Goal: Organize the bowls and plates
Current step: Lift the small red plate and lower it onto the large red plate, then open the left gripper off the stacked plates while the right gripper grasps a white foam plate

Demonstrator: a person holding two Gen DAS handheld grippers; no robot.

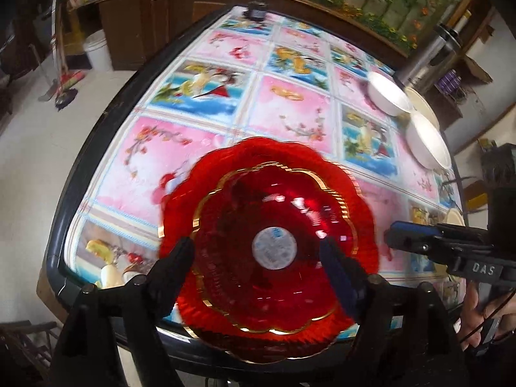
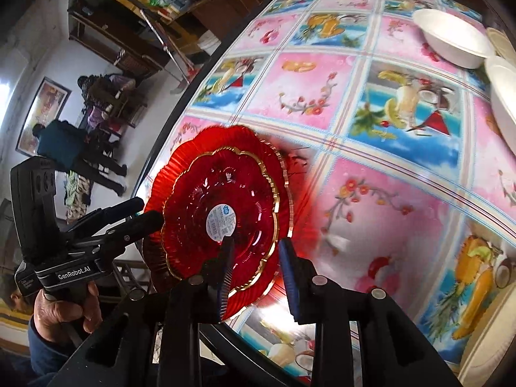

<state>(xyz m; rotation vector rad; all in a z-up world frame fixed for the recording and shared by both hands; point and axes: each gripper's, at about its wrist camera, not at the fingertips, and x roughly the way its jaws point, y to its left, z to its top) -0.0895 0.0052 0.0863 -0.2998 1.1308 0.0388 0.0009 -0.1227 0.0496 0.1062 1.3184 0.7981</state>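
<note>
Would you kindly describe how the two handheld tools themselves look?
Both are black plastic with round silver bolts. The left tool reads "GenRobot.AI", with black fingers. The right tool reads "DAS", with a blue pad and thin black cable. A bare hand with dark blue sleeve grips the left one.

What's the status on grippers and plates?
Left gripper and right gripper both open, over the red plates. Plates stacked at table edge. White bowls far side, clear.

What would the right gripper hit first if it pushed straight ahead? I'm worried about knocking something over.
Probably the red plates: the right gripper points at their near rim, with its fingers open and one finger already over the top plate. Beyond lies only the tablecloth. Depth is unclear.
</note>
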